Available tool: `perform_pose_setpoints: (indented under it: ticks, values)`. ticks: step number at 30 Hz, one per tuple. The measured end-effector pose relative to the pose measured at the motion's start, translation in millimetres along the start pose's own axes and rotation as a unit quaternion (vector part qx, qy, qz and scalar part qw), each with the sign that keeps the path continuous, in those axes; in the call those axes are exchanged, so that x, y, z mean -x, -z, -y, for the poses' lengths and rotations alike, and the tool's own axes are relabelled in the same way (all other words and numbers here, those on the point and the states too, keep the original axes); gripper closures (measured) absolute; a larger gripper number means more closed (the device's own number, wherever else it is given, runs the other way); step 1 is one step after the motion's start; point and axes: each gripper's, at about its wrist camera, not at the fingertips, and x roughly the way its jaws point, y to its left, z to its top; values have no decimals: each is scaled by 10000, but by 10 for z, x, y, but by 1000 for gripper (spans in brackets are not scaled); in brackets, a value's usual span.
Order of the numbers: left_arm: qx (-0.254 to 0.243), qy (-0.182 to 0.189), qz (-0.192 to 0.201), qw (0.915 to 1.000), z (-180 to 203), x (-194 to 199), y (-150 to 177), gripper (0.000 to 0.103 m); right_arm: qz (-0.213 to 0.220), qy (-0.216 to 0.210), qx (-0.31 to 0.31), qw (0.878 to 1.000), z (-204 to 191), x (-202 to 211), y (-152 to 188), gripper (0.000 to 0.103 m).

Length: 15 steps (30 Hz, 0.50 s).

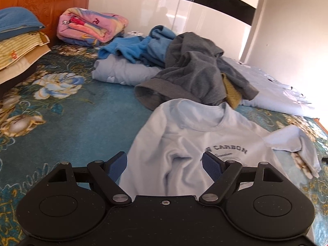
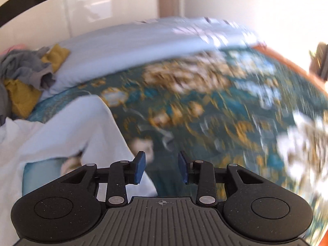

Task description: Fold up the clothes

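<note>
Bedroom with a glossy white wardrobe (image 1: 164, 18), wooden headboard (image 1: 41, 0) and a bed under a teal floral bedspread (image 1: 67, 114). Spread flat on it, a pale blue printed sweatshirt (image 1: 184, 143), collar pointing away toward a heap of grey, blue and mustard clothes (image 1: 184, 61), long axis running from near edge to far. Readable across the chest: "R CARBON", smaller script below blurred. One sleeve (image 1: 295, 141) thrown out sideways. Left gripper (image 1: 164, 165) just above the sweatshirt's body, jaws spread wide, holding nothing. Right gripper (image 2: 162, 168) beside the sleeve, over bedspread, jaws parted, empty; view smeared with motion.
</note>
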Motion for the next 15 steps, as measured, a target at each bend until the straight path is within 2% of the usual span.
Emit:
perform_pose_setpoints:
  ticks: [3, 5, 11, 13, 14, 15]
  values:
    - [-8, 77, 18, 10000, 33, 26, -15, 24, -112, -307, -609, 9976, 118, 31, 246, 68]
    - [-31, 102, 68, 9999, 45, 67, -30, 24, -201, -303, -717, 9968, 37, -8, 329, 67]
    - [40, -50, 147, 9999, -17, 156, -59, 23, -119, -489, -837, 9952, -309, -90, 402, 65]
    - [21, -104, 140, 9998, -22, 168, -66, 23, -84, -410, -720, 9965, -404, -122, 391, 82]
    - [1, -132, 148, 9998, -20, 176, -73, 23, -108, -397, -614, 9973, -439, -142, 375, 100]
    - [-5, -159, 161, 9997, -25, 183, -83, 23, -128, -390, -491, 9979, -460, -154, 349, 100]
